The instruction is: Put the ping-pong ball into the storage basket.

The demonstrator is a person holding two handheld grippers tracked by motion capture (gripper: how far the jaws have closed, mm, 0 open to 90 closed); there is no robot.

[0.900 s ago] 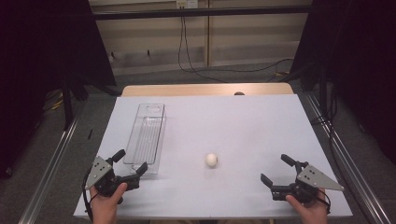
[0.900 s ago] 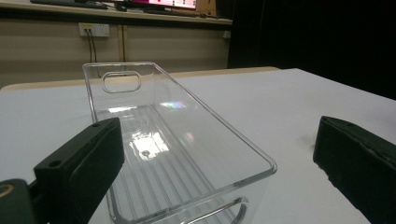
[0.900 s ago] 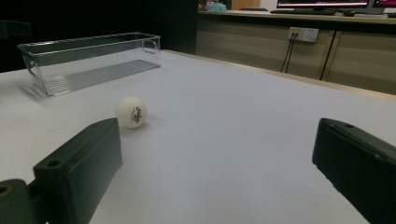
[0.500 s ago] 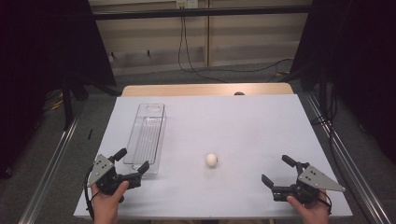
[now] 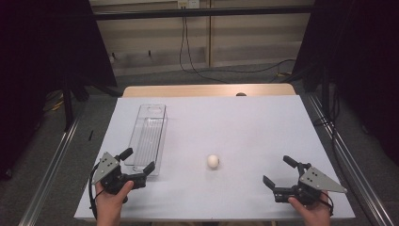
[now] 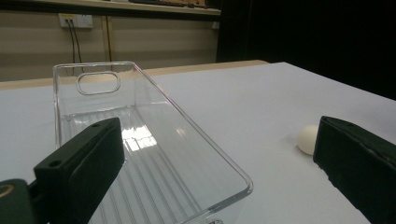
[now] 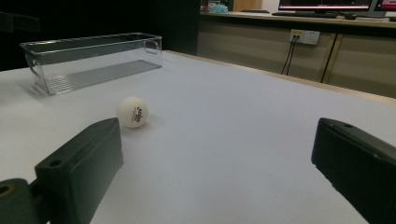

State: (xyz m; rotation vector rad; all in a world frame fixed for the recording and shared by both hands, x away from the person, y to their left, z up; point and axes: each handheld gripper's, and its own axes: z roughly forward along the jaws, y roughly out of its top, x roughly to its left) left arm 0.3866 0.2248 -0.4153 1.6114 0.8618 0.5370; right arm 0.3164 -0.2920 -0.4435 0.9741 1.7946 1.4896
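Observation:
A small white ball (image 5: 212, 161) (image 7: 132, 112) (image 6: 308, 138) lies on the white table (image 5: 244, 127), near the front middle. A clear plastic bin (image 5: 148, 136) (image 6: 140, 140) (image 7: 88, 60) stands empty to its left, long side running away from me. My left gripper (image 5: 137, 161) sits at the bin's near end, open, its jaws either side of that end in the left gripper view. My right gripper (image 5: 279, 172) rests at the front right, open and empty, the ball well to its left.
The table's wooden far edge (image 5: 207, 90) borders a grey floor with cables (image 5: 211, 70). Metal rails (image 5: 51, 165) run along both sides of the table. Dark curtains (image 5: 42, 56) hang left and right.
The left gripper has shifted slightly back toward the front edge. The right gripper, ball and bin stay where they were.

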